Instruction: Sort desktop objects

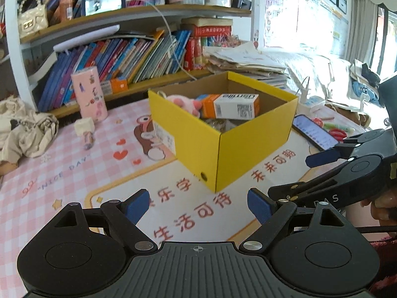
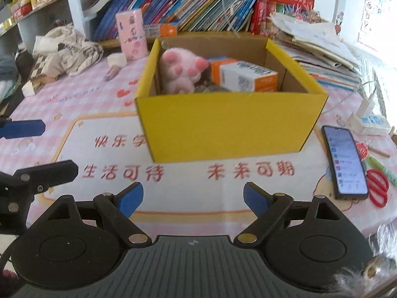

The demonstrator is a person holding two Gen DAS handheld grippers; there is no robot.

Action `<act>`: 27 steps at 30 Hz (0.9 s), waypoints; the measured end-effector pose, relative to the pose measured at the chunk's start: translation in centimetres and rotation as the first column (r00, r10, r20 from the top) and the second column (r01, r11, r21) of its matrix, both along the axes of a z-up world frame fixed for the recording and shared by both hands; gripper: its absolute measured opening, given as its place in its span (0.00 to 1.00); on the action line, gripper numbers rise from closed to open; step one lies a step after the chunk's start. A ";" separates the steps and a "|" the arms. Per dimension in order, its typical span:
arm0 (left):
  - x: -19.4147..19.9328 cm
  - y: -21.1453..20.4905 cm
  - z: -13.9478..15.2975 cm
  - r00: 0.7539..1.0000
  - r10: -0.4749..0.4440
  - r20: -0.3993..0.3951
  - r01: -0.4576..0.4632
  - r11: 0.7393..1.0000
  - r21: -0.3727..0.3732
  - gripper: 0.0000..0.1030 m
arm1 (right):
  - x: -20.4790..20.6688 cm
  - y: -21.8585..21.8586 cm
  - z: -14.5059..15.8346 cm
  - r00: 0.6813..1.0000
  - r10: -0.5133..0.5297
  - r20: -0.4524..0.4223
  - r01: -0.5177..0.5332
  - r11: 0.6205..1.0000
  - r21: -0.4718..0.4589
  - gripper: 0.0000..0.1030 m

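Spread empty tongs, yellow box ahead — phone beside it

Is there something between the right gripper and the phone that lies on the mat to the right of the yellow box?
Nothing visible does. The right gripper is open and empty, and only bare mat lies between it and the phone. The yellow box sits to the phone's left, and the red scissors lie on its far right side, off that path.
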State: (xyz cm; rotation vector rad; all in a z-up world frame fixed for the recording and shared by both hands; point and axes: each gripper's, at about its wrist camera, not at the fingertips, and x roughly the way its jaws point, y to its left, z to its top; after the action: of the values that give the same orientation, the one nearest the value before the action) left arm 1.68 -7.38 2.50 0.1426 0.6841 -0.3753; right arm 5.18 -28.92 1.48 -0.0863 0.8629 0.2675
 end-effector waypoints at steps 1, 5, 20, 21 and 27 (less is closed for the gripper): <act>-0.1 0.2 -0.1 1.000 0.001 -0.008 -0.001 1.000 0.000 0.86 | -0.1 0.0 -0.1 1.000 -0.012 -0.006 0.012 1.000 0.000 0.85; -0.6 1.3 -0.5 1.000 0.015 -0.025 -0.015 1.000 -0.003 0.91 | -0.1 -0.5 -0.1 0.996 -0.085 -0.022 0.085 0.996 0.018 0.85; -1.7 4.4 -0.6 0.998 0.056 -0.017 -0.056 0.998 -0.029 0.91 | -0.8 2.8 0.1 0.999 -0.037 -0.015 0.036 0.999 -0.018 0.86; -1.8 4.7 -0.6 0.998 0.066 -0.014 -0.067 0.997 -0.030 0.91 | -0.8 3.2 0.1 1.000 -0.027 -0.016 0.026 0.999 -0.019 0.86; -2.2 6.7 -0.4 0.991 0.132 -0.001 -0.132 0.991 -0.035 0.91 | -0.5 6.0 0.3 0.998 0.070 -0.005 -0.070 0.997 -0.038 0.86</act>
State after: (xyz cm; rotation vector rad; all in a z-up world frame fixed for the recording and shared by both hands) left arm -0.51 -0.63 2.14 0.0643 0.6818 -0.2600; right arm 4.67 -22.88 1.74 -0.1516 0.8696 0.3172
